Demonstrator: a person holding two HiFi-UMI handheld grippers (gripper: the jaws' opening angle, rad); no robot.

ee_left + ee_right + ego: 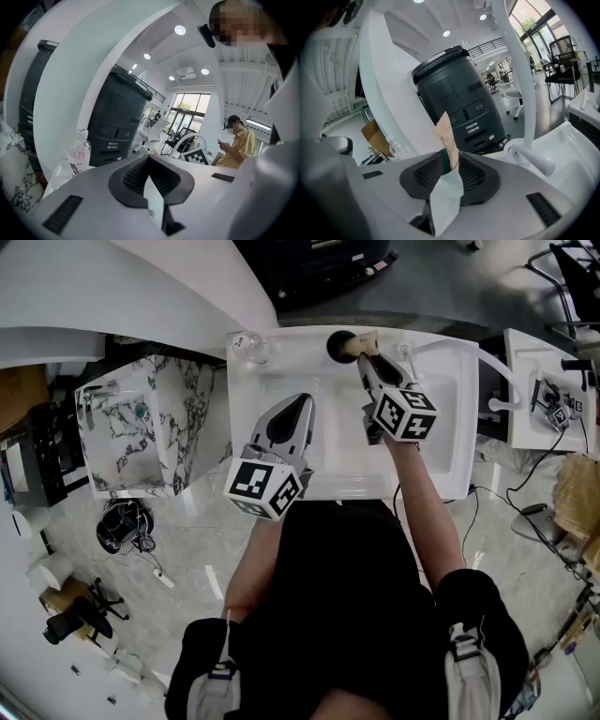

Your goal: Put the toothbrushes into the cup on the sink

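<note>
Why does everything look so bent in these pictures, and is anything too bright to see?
Left gripper view: a wide-angle lens bows the white arch, and round ceiling lights flare. Right gripper view: the tall white tap curves likewise; the brown paper-wrapped toothbrush in the right hand-held gripper is sharp. Head view: the white sink is nearly washed out.

head view: overhead, steeply down onto sink (445,418) | left gripper view: close behind own jaws, facing across room | right gripper view: likewise | both gripper views share dark machine (119,126), water bottle (78,152)
</note>
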